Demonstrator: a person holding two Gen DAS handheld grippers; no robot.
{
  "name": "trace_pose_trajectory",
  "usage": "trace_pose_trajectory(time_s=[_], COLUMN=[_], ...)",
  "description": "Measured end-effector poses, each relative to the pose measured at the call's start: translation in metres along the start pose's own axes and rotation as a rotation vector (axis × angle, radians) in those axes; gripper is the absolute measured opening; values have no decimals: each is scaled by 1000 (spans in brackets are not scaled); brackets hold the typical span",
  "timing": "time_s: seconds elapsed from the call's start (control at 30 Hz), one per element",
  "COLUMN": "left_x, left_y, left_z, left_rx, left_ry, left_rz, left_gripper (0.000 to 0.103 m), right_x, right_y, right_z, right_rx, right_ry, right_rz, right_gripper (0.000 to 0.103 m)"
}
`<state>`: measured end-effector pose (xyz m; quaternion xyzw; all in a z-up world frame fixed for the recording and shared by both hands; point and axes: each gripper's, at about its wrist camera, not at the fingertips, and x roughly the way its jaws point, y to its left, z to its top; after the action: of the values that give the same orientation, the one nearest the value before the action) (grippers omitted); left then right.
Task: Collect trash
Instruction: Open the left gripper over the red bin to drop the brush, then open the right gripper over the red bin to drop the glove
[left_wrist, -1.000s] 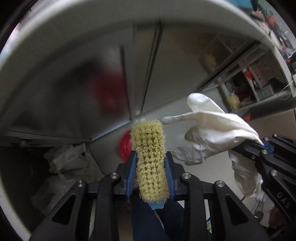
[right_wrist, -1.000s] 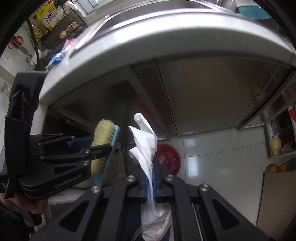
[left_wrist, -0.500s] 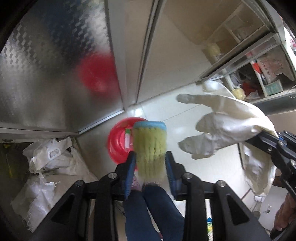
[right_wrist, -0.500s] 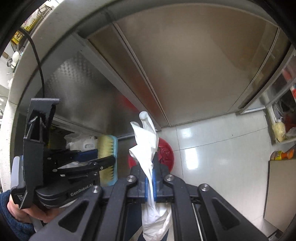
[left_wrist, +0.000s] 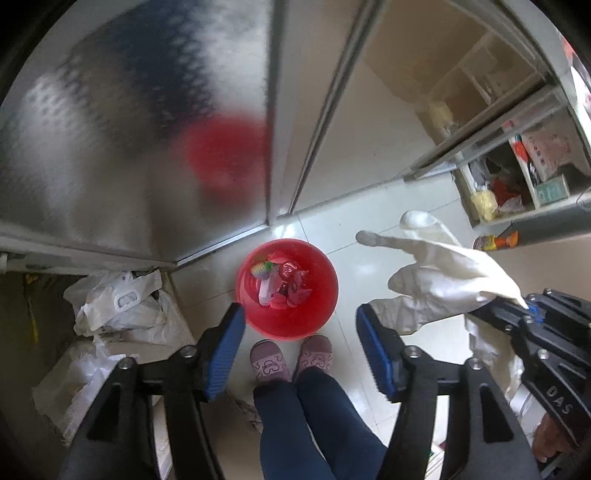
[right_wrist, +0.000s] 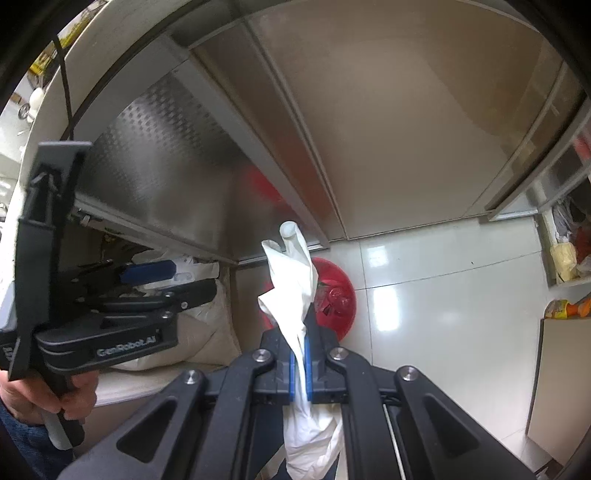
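One red bin (left_wrist: 287, 288) stands on the floor (left_wrist: 369, 236) and already holds several discarded items (count unclear). One white glove (right_wrist: 295, 280) remains outside it, clamped between the closed fingers of the right gripper (right_wrist: 300, 363) beside the bin. The left gripper (left_wrist: 300, 352) hangs above the bin, fingers spread and empty. Remaining: deposit the glove.

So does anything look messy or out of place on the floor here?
Yes: crumpled white plastic bags lie heaped on the floor left of the red bin, spilling from under the steel cabinet rather than being binned.
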<state>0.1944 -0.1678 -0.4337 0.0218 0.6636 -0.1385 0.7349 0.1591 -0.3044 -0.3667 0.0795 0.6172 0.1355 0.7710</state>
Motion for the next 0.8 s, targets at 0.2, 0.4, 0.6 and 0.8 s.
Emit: trace_pose_trajectory(time_s=[0.2,0.4,0.6,0.8], left_x=[-9,-13,-13,-13], left_y=[27,39,46,54], left_z=[-9,-17,-22,-27], left_rx=[-46,-34,-46,-65], left_ry=[-28,-49,-48,-40], left_rz=[31,71,59,83], left_gripper=[88,103,103,103], right_x=[9,27,38,50], right_y=[15,27,28,35], right_z=[4,3,3,1], right_rx=[-46,-86,-115,-114], right_ry=[26,56,72,100], right_rz=[8,12,-12,-27], right_gripper=[3,3,3,41])
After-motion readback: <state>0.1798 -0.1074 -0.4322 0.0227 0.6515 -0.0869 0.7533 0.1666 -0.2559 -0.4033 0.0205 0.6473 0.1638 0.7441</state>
